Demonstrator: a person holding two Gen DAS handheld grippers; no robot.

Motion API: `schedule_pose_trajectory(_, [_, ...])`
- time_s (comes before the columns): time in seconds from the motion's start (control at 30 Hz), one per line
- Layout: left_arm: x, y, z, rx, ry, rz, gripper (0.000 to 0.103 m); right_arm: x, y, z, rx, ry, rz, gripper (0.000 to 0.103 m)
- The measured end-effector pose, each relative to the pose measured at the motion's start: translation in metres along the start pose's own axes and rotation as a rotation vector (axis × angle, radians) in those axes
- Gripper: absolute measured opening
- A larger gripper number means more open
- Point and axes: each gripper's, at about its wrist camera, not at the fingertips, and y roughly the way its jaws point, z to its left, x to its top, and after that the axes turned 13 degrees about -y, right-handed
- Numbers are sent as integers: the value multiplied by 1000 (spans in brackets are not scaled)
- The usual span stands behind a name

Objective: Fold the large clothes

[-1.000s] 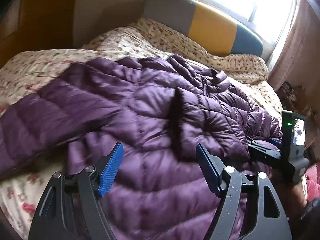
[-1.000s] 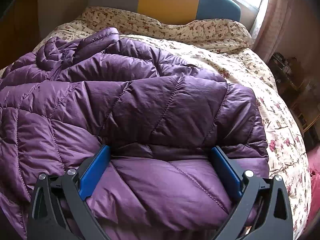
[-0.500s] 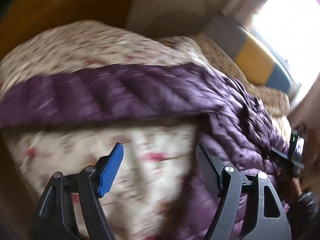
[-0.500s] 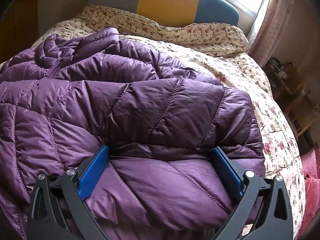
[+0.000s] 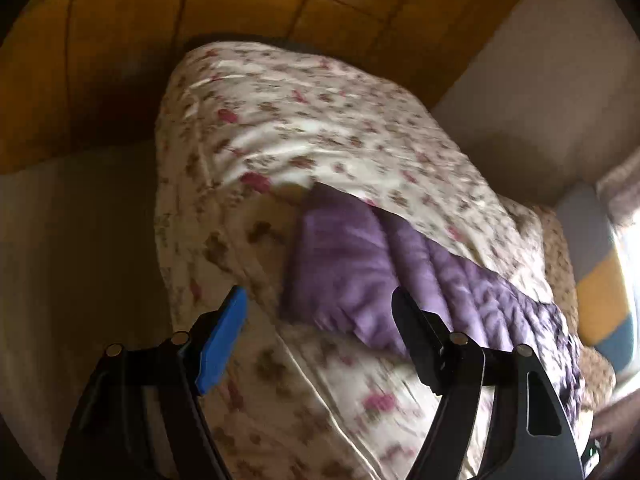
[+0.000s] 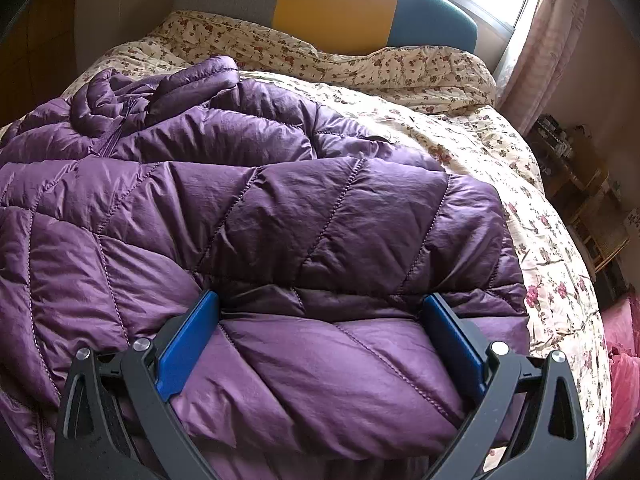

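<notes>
A purple quilted down jacket [image 6: 280, 220] lies spread on the floral bed, its collar and zipper at the far left. My right gripper [image 6: 320, 312] is open, its jaws wide apart with the jacket's near hem bulging between them. In the left wrist view a purple sleeve end [image 5: 352, 264] lies stretched out over the floral bedspread [image 5: 320, 128]. My left gripper [image 5: 320, 312] is open and empty, just short of the sleeve's cuff, which sits ahead between the fingers.
A grey, yellow and teal headboard [image 6: 332, 4] stands at the bed's far end under a window. Pink curtains [image 6: 560, 40] and a cluttered shelf [image 6: 568, 148] are on the right. A wooden wardrobe [image 5: 120, 60] and the bed's edge lie ahead of the left gripper.
My left gripper has swung left, away from the jacket's body, to the sleeve end near the bed's edge. The right gripper has stayed put over the hem.
</notes>
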Motion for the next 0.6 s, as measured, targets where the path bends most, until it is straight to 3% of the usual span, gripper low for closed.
schedule_pose_trajectory(0.1, [7, 21, 4, 23, -39, 37, 72, 0, 0, -1, 5, 4, 0, 100])
schedule_pose_trajectory(0.17, [5, 26, 5, 36, -34, 52, 40, 0, -1, -1, 5, 5, 0, 100])
schedule_pose_trajectory(0.27, [1, 27, -8, 39, 33, 30, 15, 0, 0, -1, 5, 4, 1, 100])
schedule_pose_trajectory(0.33, [1, 22, -18, 32, 76, 4, 9, 0, -1, -1, 2, 2, 0, 100])
schedule_pose_trajectory(0.6, [-18, 0, -101, -140, 236, -17, 6, 0, 0, -1, 2, 5, -1, 100])
